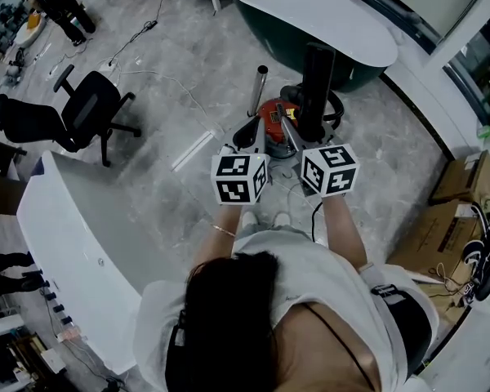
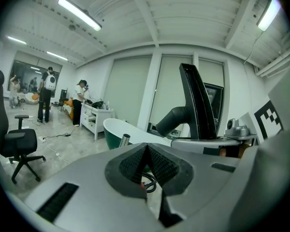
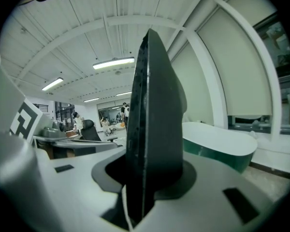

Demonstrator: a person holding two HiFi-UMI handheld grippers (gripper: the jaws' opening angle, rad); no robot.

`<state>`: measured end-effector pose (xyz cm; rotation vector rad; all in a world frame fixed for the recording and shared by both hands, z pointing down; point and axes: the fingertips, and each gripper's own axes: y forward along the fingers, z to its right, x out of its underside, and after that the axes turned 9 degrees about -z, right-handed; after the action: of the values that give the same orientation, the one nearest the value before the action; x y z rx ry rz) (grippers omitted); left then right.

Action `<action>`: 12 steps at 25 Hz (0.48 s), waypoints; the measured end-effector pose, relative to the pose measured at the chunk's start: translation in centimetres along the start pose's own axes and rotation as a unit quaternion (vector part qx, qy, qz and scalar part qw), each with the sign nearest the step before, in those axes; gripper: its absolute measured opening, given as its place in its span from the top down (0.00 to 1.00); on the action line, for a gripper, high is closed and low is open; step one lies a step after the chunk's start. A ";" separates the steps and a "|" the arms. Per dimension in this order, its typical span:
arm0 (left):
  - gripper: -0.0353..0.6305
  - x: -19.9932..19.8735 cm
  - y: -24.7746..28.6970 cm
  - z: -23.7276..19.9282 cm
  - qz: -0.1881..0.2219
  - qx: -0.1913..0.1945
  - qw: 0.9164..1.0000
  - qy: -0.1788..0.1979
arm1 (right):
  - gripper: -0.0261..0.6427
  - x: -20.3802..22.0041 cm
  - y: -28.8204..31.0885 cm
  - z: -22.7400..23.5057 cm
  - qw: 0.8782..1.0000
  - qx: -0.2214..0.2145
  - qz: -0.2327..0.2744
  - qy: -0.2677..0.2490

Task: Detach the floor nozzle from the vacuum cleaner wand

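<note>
The right gripper [image 3: 144,178] had its fingers clamped on the black floor nozzle [image 3: 152,120]. The nozzle stood upright between them, with its flat head edge-on to that gripper's camera. In the head view the nozzle rose above the red vacuum cleaner [image 1: 271,119] on the grey floor [image 1: 180,64]. A silver wand [image 1: 260,84] stood just to its left, with its top end bare and apart from the nozzle. The left gripper [image 2: 147,153] was held beside the right one, and its ribbed fingers [image 2: 164,166] were pressed together with nothing between them. A black office chair [image 1: 86,109] stood well off to the left. A white-rimmed green bathtub [image 1: 310,11] lay beyond the vacuum cleaner. In the left gripper view, several people [image 2: 47,98] stood far across the room.
</note>
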<state>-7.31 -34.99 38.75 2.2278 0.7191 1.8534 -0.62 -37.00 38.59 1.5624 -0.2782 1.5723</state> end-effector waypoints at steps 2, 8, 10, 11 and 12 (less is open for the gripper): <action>0.94 0.3 -0.2 0.0 -0.002 0.001 1.000 0.001 | 0.78 0.4 -0.1 -0.1 1.000 0.004 -0.002 0.005; 0.94 0.8 -0.3 -0.1 -0.004 0.004 1.000 -0.006 | 0.78 0.6 -0.5 -0.3 1.000 0.012 -0.007 0.001; 0.94 1.1 -0.4 -0.1 -0.007 0.003 1.000 -0.006 | 0.78 0.8 -0.6 -0.5 1.000 0.015 -0.009 -0.002; 0.94 1.2 -0.4 -0.1 -0.009 0.004 1.000 -0.005 | 0.78 0.9 -0.6 -0.5 1.000 0.017 -0.011 -0.003; 0.94 1.3 -0.4 -0.1 -0.010 0.004 1.000 -0.004 | 0.78 0.9 -0.7 -0.5 1.000 0.019 -0.012 -0.004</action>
<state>-7.32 -34.02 39.73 2.2235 0.7470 1.8338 -0.37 -35.85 39.04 1.5960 -0.2345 1.5614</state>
